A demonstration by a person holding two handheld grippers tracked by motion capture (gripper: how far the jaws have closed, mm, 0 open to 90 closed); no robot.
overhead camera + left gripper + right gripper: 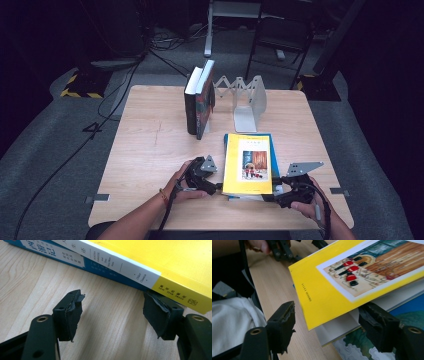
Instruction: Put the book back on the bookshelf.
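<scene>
Yellow book point(248, 164) lies on the blue book point(62, 257), near tabletop point(150, 150) edge. Left hand-held gripper point(112, 312) and right hand-held gripper point(327, 322) both gape, holding nothing. Risk: lifting one corner slides yellow off, or jaws pinch only the cover.

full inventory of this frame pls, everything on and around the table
yellow book: 1, yellow cover with picture, table front, lying on the blue book
blue book: 1, blue, flat under the yellow one
upright books: 2, dark covers, table back, standing together
bookend rack: 1, pale grey, accordion type, right of the upright books
table: 1, light wood
chair: 1, dark, on the floor behind the table
left gripper: 1, black, open, at the yellow book's left edge
right gripper: 1, black, open, at its right corner
</scene>
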